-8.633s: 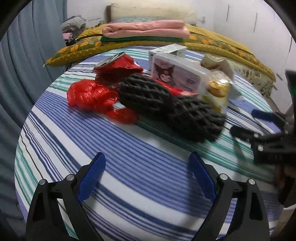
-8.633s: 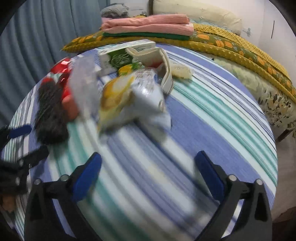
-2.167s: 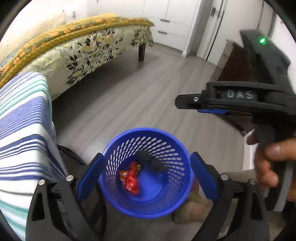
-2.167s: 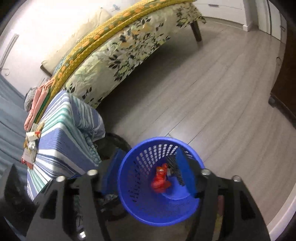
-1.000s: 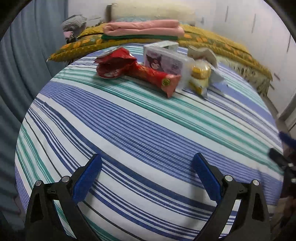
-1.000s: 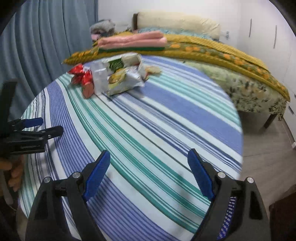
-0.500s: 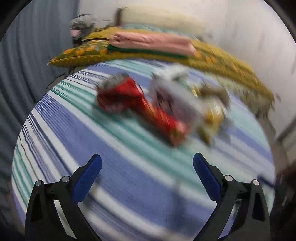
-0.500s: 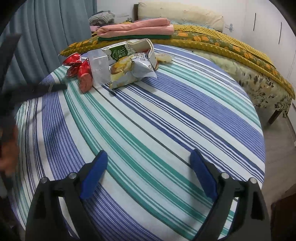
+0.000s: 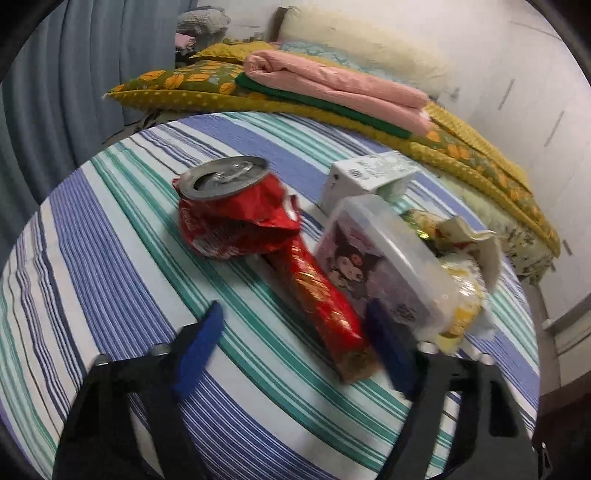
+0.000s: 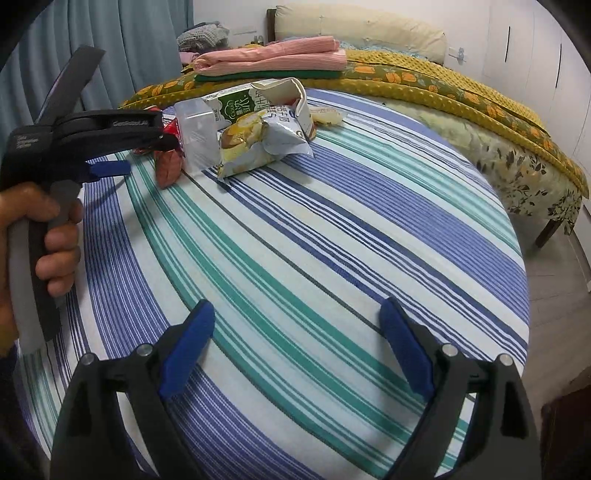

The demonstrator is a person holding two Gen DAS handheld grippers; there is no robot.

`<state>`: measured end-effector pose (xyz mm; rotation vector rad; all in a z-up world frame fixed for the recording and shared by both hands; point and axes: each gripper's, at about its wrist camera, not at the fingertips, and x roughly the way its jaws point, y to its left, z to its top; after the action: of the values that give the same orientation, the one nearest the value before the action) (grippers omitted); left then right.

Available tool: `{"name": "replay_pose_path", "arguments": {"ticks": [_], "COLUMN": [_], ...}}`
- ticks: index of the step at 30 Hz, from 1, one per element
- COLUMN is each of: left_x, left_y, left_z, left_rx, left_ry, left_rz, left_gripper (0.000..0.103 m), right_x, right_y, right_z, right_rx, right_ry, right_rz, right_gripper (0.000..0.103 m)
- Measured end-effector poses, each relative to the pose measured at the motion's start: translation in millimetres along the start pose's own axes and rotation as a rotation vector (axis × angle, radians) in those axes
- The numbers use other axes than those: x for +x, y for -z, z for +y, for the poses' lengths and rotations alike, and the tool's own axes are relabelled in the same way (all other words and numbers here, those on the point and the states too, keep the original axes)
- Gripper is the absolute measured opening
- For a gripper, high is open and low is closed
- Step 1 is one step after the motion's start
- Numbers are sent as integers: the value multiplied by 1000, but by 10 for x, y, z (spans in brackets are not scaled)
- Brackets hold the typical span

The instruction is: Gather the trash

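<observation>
On the striped tablecloth [image 9: 110,258] lies a pile of trash: a crushed red can [image 9: 229,210], a long red wrapper [image 9: 321,299], a clear plastic box [image 9: 380,266] with a cartoon picture, a white carton [image 9: 365,177] and a yellow snack bag [image 9: 461,288]. My left gripper [image 9: 295,306] straddles the near end of the red wrapper; its jaws are closing and the left pad still stands clear of the wrapper. The right wrist view shows that gripper [image 10: 147,155] in a hand beside the pile, by the snack bag [image 10: 258,144]. My right gripper [image 10: 297,306] hangs open over bare cloth.
Behind the table runs a bed with a yellow floral cover [image 10: 424,85], folded pink and green cloths [image 10: 273,55] and a pillow [image 10: 358,29]. A blue-grey curtain [image 10: 129,44] hangs at the left. Wooden floor [image 10: 554,258] shows beyond the table's right edge.
My left gripper has moved in on the pile, so the can and red wrapper loom larger, and its jaws have narrowed around the wrapper's end. The right gripper has barely shifted.
</observation>
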<state>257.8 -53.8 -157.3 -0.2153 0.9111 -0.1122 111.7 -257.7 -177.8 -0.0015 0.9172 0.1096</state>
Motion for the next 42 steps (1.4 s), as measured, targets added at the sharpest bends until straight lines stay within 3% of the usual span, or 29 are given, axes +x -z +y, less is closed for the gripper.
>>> {"name": "replay_pose_path", "arguments": {"ticks": [3,7,11,16,20,22,24,28,33,36,42], "left_x": [-32,-89,-272,-508,-679,-693,-667,-462,-412,-412,-400], "left_y": [16,2,63,243,386,443,495,585,587,600,590], "left_z": [-75,-110,-3,213,336,333,321,271,324,356,357], "left_rx": [29,51,129,300,382,396,393,418,414,414,413], "left_ry": [53,105,141,178,149,148,146,66,18,16,18], "left_rz": [5,51,84,185,185,163,138,127,89,71,76], "left_gripper": [33,12,10,10,19,60,78,80,83,84,87], "right_x": [-1,-3,-6,-7,-5,-6,-6,-11,-7,-15,95], "right_y": [0,2,5,7,8,8,9,5,-13,-118,-863], "right_z": [-2,-4,-8,-9,-8,-9,-11,-32,-37,10,388], "right_rx": [0,2,1,1,2,2,3,10,14,10,-113], "right_ry": [0,0,0,0,0,0,1,7,9,-50,-129], "right_rz": [0,0,-1,-1,-1,-1,-1,-3,1,-25,-99], "right_gripper": [88,88,88,88,88,89,88,89,89,88,88]}}
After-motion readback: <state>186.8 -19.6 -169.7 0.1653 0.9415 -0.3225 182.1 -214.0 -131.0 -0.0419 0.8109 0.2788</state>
